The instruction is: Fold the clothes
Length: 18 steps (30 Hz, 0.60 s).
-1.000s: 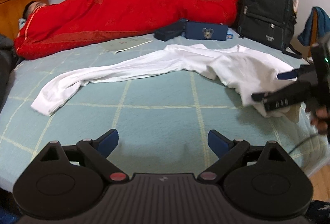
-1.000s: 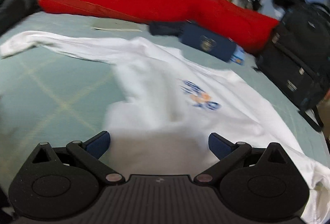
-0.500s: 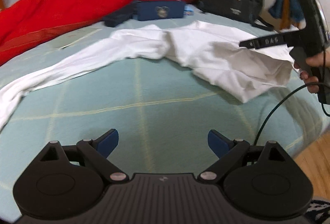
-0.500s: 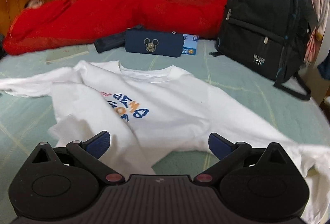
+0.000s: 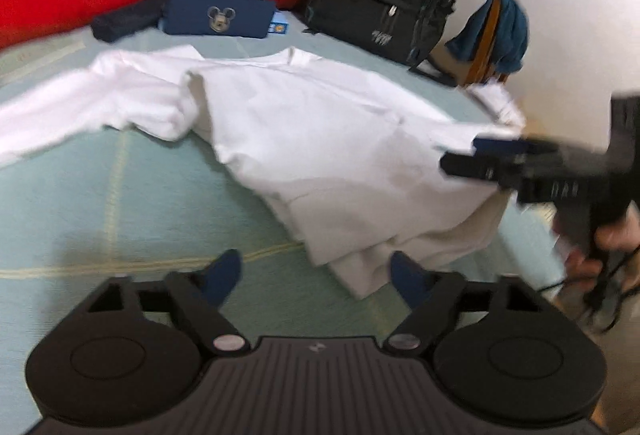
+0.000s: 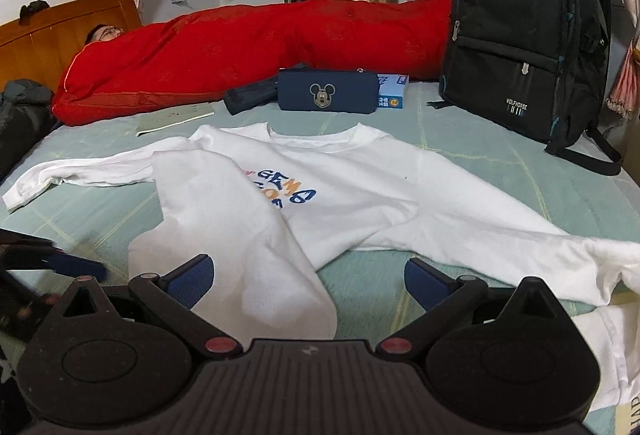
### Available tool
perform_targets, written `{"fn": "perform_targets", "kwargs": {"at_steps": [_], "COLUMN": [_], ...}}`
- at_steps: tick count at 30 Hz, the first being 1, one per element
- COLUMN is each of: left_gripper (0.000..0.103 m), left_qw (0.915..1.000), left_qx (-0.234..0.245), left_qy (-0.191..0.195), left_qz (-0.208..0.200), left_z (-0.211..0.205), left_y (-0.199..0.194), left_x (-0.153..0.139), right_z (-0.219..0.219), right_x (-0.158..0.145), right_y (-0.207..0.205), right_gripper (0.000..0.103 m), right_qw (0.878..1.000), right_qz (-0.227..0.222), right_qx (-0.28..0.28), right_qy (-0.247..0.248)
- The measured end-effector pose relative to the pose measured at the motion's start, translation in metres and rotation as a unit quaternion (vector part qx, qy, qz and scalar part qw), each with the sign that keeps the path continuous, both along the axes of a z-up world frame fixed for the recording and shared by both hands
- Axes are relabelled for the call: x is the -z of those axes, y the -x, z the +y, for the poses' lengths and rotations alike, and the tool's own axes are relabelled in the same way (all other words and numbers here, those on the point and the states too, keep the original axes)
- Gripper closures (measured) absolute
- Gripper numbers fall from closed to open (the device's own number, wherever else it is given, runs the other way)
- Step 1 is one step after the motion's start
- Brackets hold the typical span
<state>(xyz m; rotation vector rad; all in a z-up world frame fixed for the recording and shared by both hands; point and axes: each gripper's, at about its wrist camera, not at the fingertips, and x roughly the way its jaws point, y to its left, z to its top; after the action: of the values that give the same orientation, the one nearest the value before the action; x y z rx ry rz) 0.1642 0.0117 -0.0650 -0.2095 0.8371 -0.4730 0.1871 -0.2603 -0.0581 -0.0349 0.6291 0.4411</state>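
Shirt (image 6: 360, 191), white, long-sleeved, lies spread on green checked bed (image 6: 500, 163), collar toward the far side, near edge of body folded over.

Right wrist view: shows printed lettering on chest, partly covered by the folded flap. Shows left sleeve stretched out flat to the frame's left, right sleeve running to the lower right edge. Right gripper (image 6: 306, 281) jaws stand wide apart; folded hem lies in the gap between the blue pads (image 6: 188, 281), no pressing visible, nothing gripped. Also shows wooden headboard (image 6: 60, 31), a person under red quilt (image 6: 248, 47), window and curtains behind. Paper (image 6: 174, 117) lies flat beside quilt. Left gripper's blurred tip just enters at lower left.

Left wrist view: shows shirt (image 5: 320, 139) from the other side, lettering not visible, fabric bunched toward the bed's corner. Left gripper (image 5: 316, 275) jaws closing, still well apart; a corner of shirt hem lies between the pads, right pad at the cloth, firm contact not confirmed. Shows right gripper (image 5: 492, 159) from outside, blurred, over the shirt's edge, held by a hand (image 5: 608, 247) with cable trailing. Shows chair (image 5: 488, 39) with blue cloth draped, not seen in other view.

Both views: backpack (image 6: 520, 35) upright at far right, navy pouch (image 6: 328, 95) with mouse emblem beside dark case (image 6: 250, 97).
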Motion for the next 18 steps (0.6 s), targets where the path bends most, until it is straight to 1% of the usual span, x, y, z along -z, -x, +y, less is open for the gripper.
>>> {"fn": "perform_targets", "kwargs": {"at_steps": [2, 3, 5, 6, 7, 10, 11, 12, 14, 15, 16, 18], "left_gripper": [0.033, 0.034, 0.037, 0.041, 0.043, 0.043, 0.043, 0.043, 0.05, 0.058, 0.07, 0.084], "left_qw": [0.9991, 0.9987, 0.9977, 0.9971, 0.9963, 0.9916, 0.9902, 0.9895, 0.9875, 0.9864, 0.985, 0.982], "left_qx": [0.002, 0.001, -0.001, -0.002, -0.002, 0.008, 0.003, -0.002, -0.013, -0.022, -0.033, -0.05], "left_qy": [0.04, 0.05, 0.066, 0.075, 0.086, 0.126, 0.137, 0.144, 0.157, 0.162, 0.167, 0.177], "left_qz": [0.011, 0.013, 0.015, 0.013, 0.007, -0.028, -0.028, -0.016, 0.011, 0.021, 0.03, 0.042], "left_z": [0.002, 0.002, 0.0, 0.0, 0.0, 0.002, 0.003, 0.003, 0.002, 0.005, 0.006, 0.01], "left_y": [-0.009, -0.013, -0.02, -0.022, -0.021, -0.017, -0.018, -0.02, -0.026, -0.028, -0.03, -0.03], "left_x": [0.006, 0.008, 0.01, 0.009, 0.006, -0.002, -0.001, 0.002, 0.012, 0.017, 0.021, 0.025], "right_z": [-0.001, -0.002, -0.002, -0.003, -0.003, -0.004, -0.005, -0.005, -0.004, -0.004, -0.004, -0.004], "right_x": [0.001, 0.001, 0.001, 0.0, 0.0, 0.0, 0.001, 0.002, 0.004, 0.005, 0.005, 0.006], "right_y": [0.001, 0.002, 0.003, 0.004, 0.005, 0.006, 0.006, 0.006, 0.005, 0.004, 0.004, 0.003], "right_gripper": [0.0, 0.0, 0.0, 0.0, 0.0, 0.0, 0.0, 0.0, 0.0, 0.0, 0.0, 0.0], "right_qw": [1.0, 1.0, 1.0, 1.0, 1.0, 1.0, 1.0, 0.999, 0.999, 0.999, 0.999, 0.999], "right_qz": [0.002, 0.003, 0.001, -0.001, -0.001, -0.003, -0.002, -0.001, 0.003, 0.005, 0.006, 0.006], "right_qx": [-0.001, -0.002, -0.006, -0.009, -0.011, -0.017, -0.02, -0.021, -0.021, -0.021, -0.021, -0.02], "right_qy": [-0.007, -0.01, -0.013, -0.013, -0.014, -0.02, -0.023, -0.024, -0.025, -0.026, -0.027, -0.027]}}
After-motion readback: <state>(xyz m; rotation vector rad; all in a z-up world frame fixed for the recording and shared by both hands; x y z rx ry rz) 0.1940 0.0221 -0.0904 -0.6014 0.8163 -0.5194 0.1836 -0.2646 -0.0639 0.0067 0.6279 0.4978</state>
